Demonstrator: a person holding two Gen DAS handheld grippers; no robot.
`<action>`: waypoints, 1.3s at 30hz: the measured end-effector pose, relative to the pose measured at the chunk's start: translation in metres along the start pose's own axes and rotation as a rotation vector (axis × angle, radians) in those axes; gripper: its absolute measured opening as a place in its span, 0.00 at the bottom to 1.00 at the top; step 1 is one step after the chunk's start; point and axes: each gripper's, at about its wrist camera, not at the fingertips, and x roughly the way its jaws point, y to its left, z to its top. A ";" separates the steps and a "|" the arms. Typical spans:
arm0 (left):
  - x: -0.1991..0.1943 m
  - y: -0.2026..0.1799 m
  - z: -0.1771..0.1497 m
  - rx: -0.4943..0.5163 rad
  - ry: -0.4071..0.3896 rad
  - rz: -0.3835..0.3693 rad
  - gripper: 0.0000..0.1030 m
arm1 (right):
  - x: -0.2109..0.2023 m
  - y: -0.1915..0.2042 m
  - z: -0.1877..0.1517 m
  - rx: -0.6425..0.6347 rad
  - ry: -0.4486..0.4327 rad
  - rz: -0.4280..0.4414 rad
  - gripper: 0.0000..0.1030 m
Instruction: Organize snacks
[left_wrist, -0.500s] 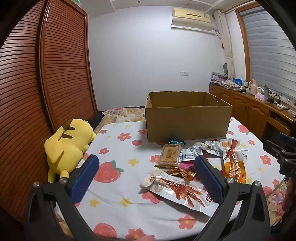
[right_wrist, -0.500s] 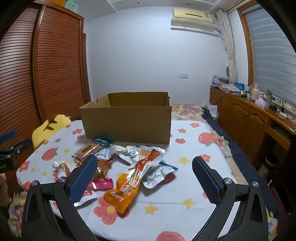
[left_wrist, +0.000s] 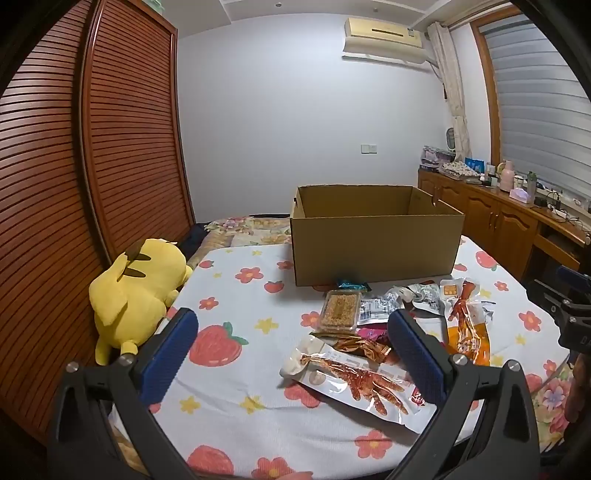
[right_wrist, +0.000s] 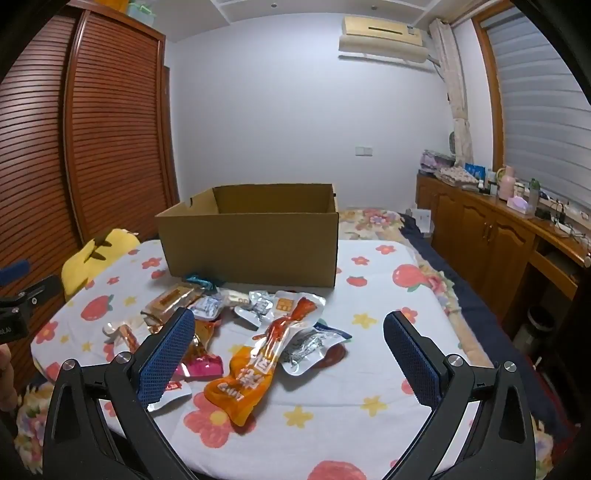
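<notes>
Both grippers hang spread wide with nothing between their pads: the left gripper (left_wrist: 291, 347) above the near edge of the flowered tablecloth (left_wrist: 229, 306), the right gripper (right_wrist: 288, 350) over the heap of snacks. Against half a second ago, nothing has shifted; packets, box and both tools lie as they did, so sorting has not begun and every snack is still outside the box.

Nearest the left tool lies a clear packet of reddish strips (left_wrist: 354, 376), partly under its right finger. Nearest the right tool sits an orange pouch (right_wrist: 247, 384), draped over a silver packet (right_wrist: 310, 347), with a pink packet (right_wrist: 201, 367) beside its left finger. Further on are a clear tray of brown bars (left_wrist: 338, 308) and small silver sachets (left_wrist: 373, 312), then a teal wrapper (right_wrist: 201, 280) touching the foot of the open cardboard box (left_wrist: 376, 247), which looks empty as far as its inside shows.

Overlapping packets are the likely snag: lifting one may drag another. A yellow plush toy (left_wrist: 136, 291) lies at the table's left edge, well apart from the pile.
</notes>
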 end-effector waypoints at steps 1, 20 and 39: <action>0.000 0.000 0.000 0.000 -0.001 0.000 1.00 | -0.001 0.000 0.000 0.000 -0.001 -0.001 1.00; -0.004 0.003 0.004 -0.016 -0.016 -0.001 1.00 | -0.005 -0.001 0.001 -0.001 -0.003 -0.005 1.00; -0.005 0.002 0.003 -0.020 -0.019 -0.003 1.00 | -0.005 0.000 0.000 -0.001 0.001 -0.005 1.00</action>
